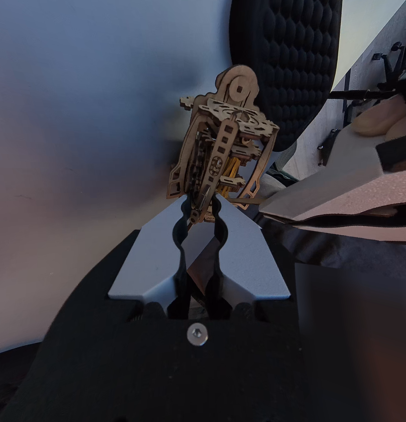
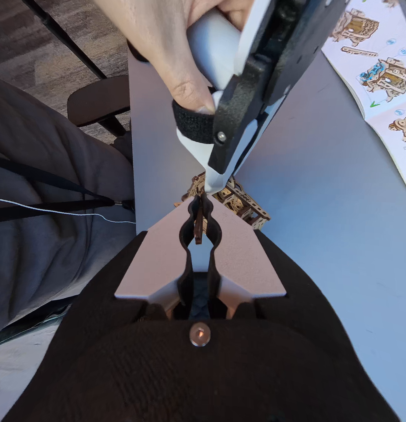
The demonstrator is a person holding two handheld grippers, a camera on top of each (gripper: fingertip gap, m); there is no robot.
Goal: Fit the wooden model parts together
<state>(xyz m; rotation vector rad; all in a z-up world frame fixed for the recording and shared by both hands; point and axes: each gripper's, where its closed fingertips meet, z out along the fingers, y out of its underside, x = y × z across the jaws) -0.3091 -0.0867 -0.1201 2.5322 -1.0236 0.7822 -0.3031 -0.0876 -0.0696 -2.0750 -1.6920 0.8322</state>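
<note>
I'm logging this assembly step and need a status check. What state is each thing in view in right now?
Left gripper: closed on the base of the wooden model, holding it up.
Wooden model: partly assembled, off the table, tilted.
Right gripper: clamped on a thin flat wooden piece.
Thin wooden piece: gripped edge-on, its tip at the model.
Instruction booklet: lying open on the table.
</note>
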